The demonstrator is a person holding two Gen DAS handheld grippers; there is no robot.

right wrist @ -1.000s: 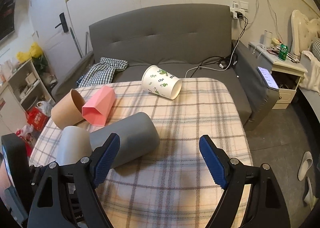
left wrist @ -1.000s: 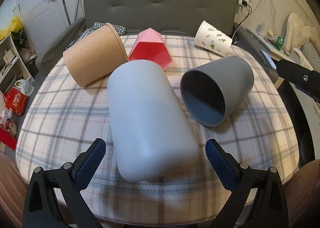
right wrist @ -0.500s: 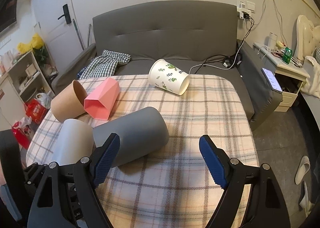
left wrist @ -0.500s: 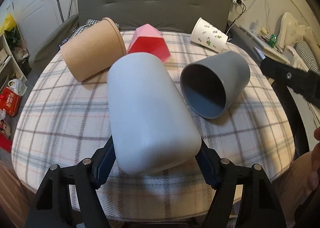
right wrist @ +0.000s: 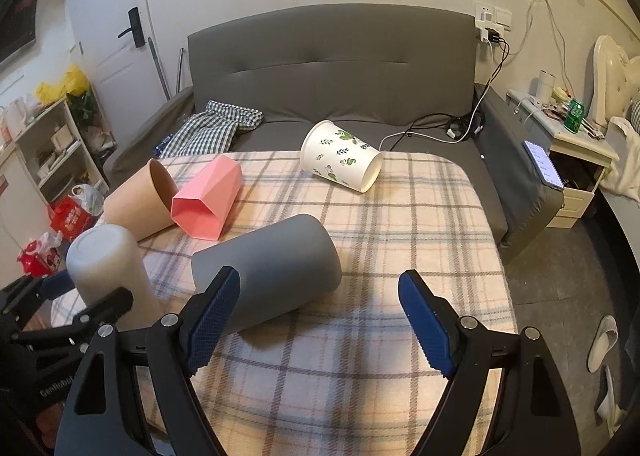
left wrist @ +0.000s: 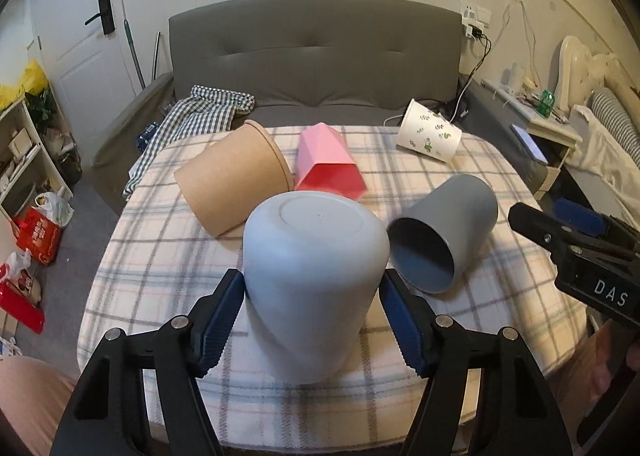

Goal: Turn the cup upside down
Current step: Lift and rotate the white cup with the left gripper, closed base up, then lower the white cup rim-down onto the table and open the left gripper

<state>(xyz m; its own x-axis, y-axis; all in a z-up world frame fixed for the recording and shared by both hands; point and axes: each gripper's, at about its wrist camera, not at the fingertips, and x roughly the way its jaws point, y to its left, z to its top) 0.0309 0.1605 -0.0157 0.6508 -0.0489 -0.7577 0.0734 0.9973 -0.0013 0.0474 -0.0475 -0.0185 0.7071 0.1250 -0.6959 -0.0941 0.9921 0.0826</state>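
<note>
My left gripper (left wrist: 312,320) is shut on a light blue-grey cup (left wrist: 312,268). The cup stands nearly upright with its closed base up, tilted a little; I cannot tell if its rim touches the checked cloth. It also shows at the left of the right wrist view (right wrist: 106,268), held by the left gripper (right wrist: 80,296). My right gripper (right wrist: 320,320) is open and empty above the table's near right part, just in front of a dark grey cup (right wrist: 272,272). It shows at the right edge of the left wrist view (left wrist: 576,232).
The dark grey cup (left wrist: 444,240), a brown paper cup (left wrist: 232,184), a pink faceted cup (left wrist: 328,168) and a white leaf-print cup (left wrist: 428,136) lie on their sides on the checked tablecloth (right wrist: 400,232). A grey sofa (right wrist: 332,68) stands behind the table.
My left gripper closed on the light blue-grey cup, which lay on its side, and tipped it up so its base faces up. The right gripper stayed open and drifted slightly.
</note>
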